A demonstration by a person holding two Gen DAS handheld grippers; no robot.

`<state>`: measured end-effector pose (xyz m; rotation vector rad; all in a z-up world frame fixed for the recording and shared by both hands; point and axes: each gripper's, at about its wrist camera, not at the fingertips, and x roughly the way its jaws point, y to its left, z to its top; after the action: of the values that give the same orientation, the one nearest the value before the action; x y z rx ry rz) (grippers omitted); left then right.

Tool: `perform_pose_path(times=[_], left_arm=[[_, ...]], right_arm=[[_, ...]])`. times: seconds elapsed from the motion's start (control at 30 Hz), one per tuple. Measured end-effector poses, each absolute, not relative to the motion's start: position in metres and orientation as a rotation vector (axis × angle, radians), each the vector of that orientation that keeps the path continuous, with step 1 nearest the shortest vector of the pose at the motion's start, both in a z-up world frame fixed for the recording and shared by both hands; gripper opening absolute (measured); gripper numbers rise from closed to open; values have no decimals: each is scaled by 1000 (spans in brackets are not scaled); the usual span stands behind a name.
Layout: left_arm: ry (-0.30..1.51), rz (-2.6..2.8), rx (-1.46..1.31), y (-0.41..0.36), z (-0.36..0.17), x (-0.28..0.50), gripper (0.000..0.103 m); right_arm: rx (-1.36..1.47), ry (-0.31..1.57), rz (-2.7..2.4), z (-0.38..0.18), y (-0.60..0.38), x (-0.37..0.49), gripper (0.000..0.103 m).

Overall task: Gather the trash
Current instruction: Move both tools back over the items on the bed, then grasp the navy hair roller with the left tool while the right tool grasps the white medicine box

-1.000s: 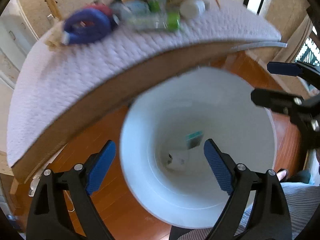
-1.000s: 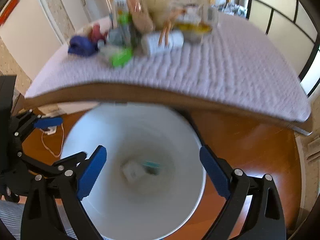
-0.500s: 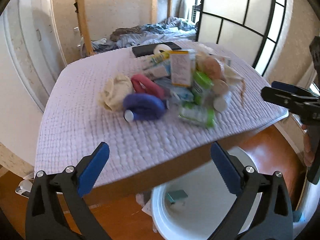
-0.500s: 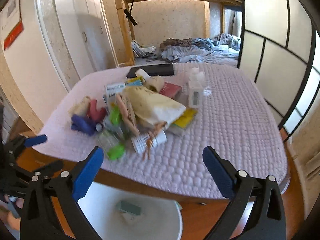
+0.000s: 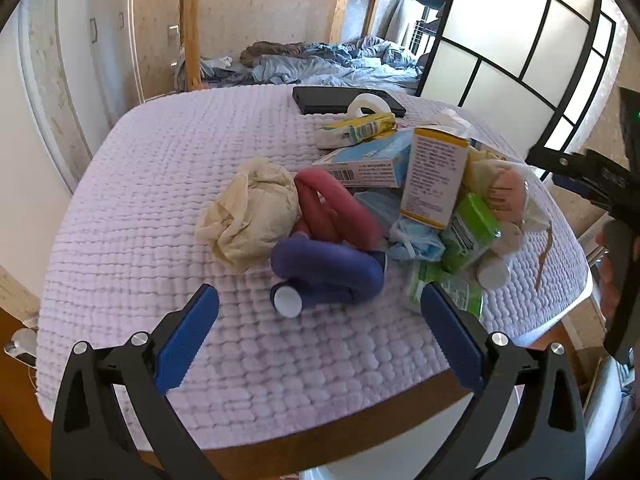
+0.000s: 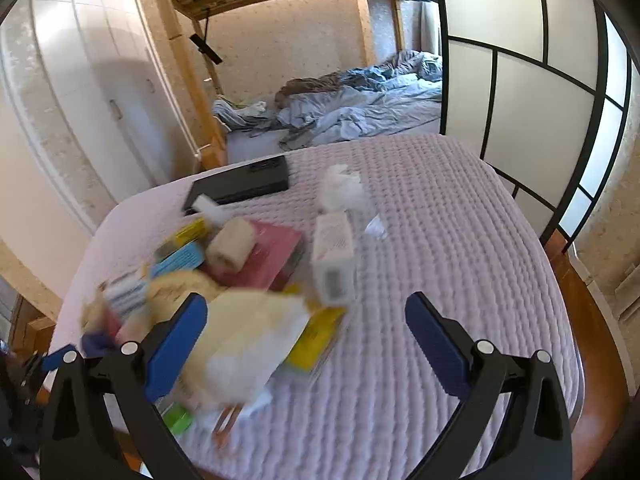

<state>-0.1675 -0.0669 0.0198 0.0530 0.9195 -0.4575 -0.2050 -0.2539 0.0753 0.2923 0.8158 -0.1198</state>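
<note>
The trash pile [image 5: 360, 216] is lying just ahead of your left gripper [image 5: 320, 336], which is gaping empty; your right gripper [image 6: 306, 344] is too. Closing on overlapping pieces risks dragging neighbours off the quilted table [image 5: 160, 184].

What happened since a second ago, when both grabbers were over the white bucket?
Both empty grippers, left gripper and right gripper, lifted away from the round white bucket and swung up to face the trash pile on the lilac quilted cover. Nothing was grabbed. The pile stayed put; jaws remain open.
</note>
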Motion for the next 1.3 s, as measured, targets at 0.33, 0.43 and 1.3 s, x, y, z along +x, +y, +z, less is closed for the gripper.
perform_pose_path(times=[0.33,0.43,1.3], left_arm=[[946,-473,68,-76,7,-152,88],[963,-491,43,-75,3,-149,82],[951,-522,38,-71,20,-155,61]], right_arm=[[245,883,-142,50,-266,-151,87],[237,897,-133,43,-266,-145,75],[250,801,-62,72,-274,-180,30]])
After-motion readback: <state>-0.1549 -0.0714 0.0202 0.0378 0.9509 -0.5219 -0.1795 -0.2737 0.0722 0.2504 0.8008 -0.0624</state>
